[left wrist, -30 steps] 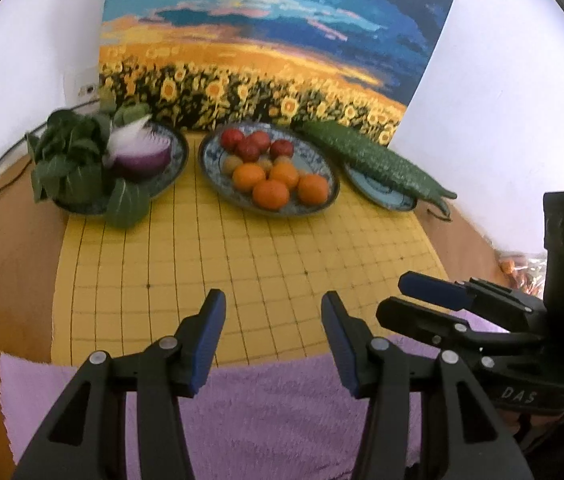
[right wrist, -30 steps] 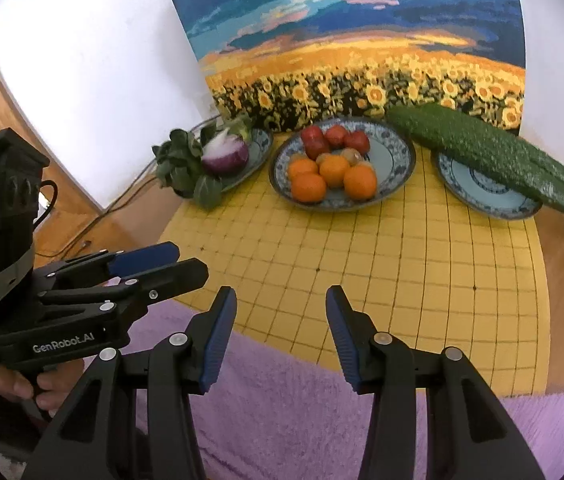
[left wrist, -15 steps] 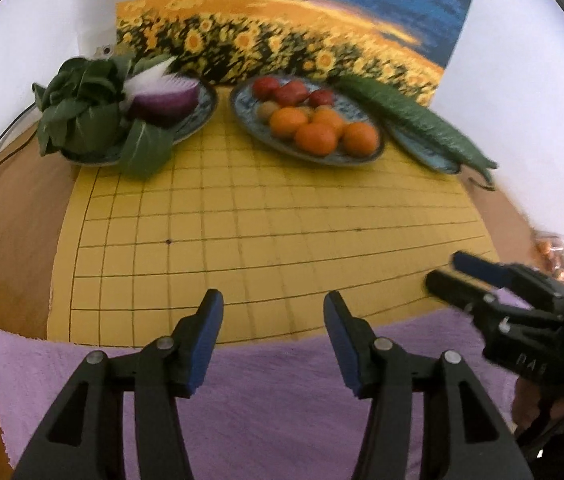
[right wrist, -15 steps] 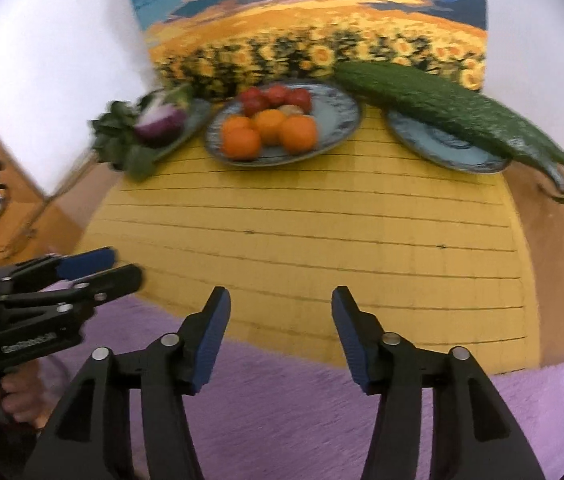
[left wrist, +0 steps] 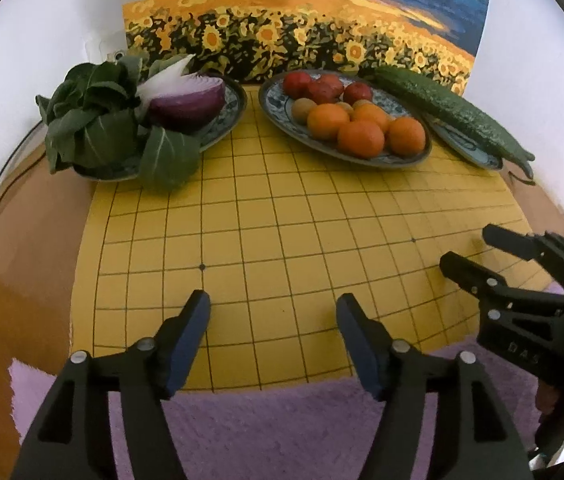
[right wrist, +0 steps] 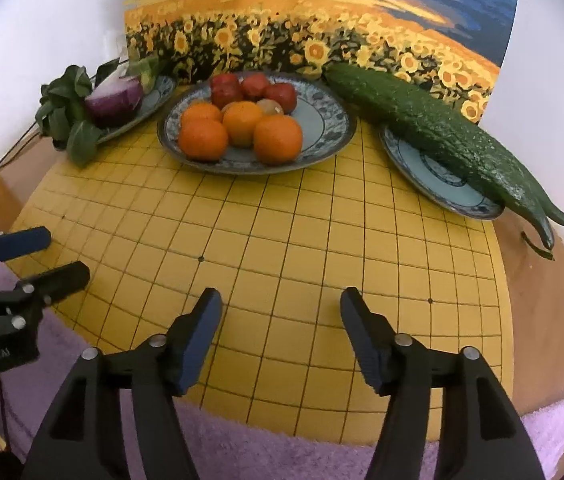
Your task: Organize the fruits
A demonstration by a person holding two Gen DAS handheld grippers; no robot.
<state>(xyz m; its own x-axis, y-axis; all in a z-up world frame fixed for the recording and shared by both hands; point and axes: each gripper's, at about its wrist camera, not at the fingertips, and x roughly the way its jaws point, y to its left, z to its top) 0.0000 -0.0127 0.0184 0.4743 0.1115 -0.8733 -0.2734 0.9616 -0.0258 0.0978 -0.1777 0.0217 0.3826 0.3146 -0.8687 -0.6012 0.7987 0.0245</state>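
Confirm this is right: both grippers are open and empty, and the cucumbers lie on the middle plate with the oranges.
Not quite. Both views show the cucumbers on their own plate at the right, apart from the oranges. Left gripper and right gripper are open and empty.

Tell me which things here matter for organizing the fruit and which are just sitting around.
For the job: oranges, red fruits, kiwis, middle plate, left gripper, right gripper.

Just there: cucumbers, red onion, leafy greens, gridded board, purple cloth.

"DAS" on right tongs, "Robot.AI" on left tongs
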